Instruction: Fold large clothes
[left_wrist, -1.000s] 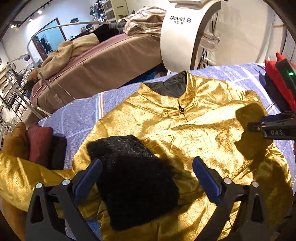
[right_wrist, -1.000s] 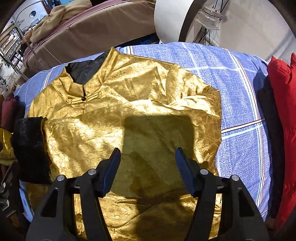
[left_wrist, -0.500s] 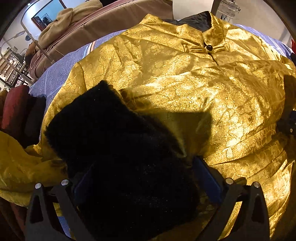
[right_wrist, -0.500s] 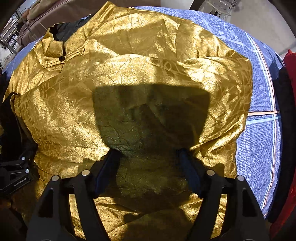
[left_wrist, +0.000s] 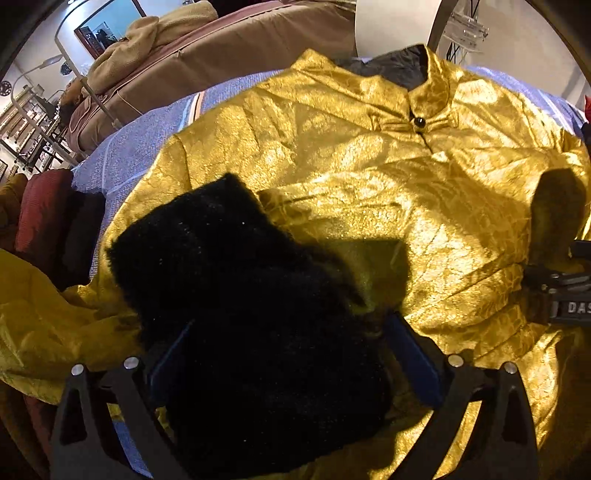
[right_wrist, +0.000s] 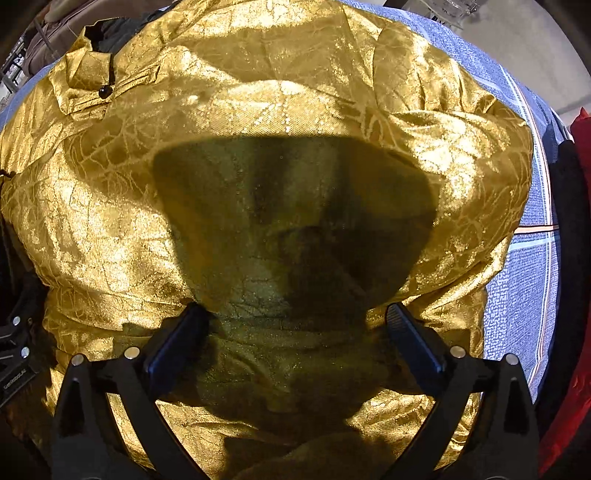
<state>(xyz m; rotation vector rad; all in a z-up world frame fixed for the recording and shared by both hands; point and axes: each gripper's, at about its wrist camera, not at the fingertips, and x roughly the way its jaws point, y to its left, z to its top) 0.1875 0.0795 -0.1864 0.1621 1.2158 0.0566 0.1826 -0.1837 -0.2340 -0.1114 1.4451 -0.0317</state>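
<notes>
A shiny gold jacket (left_wrist: 369, 166) lies front-up on the bed, its collar button (left_wrist: 419, 120) at the far side. One sleeve is folded across the chest, and its black fuzzy cuff (left_wrist: 221, 266) bulges between the wide-spread fingers of my left gripper (left_wrist: 288, 332); the pads do not visibly press it. My right gripper (right_wrist: 295, 317) points straight down at the jacket (right_wrist: 258, 92), low on its right side. Its jaws are opening, and its fingertips (right_wrist: 192, 321) sit at the shadowed gold cloth. Each gripper shows at the edge of the other's view.
A blue checked cover (right_wrist: 517, 295) lies under the jacket. Red and black clothes (right_wrist: 576, 258) are piled at the right edge. A dark red cushion (left_wrist: 40, 214) sits on the left. A brown bed (left_wrist: 221, 55) and a white machine (left_wrist: 391, 22) stand behind.
Both grippers have sunk toward the jacket, which now fills the views. The right jaws have spread wider. The black cuff now lies between the left fingers.
</notes>
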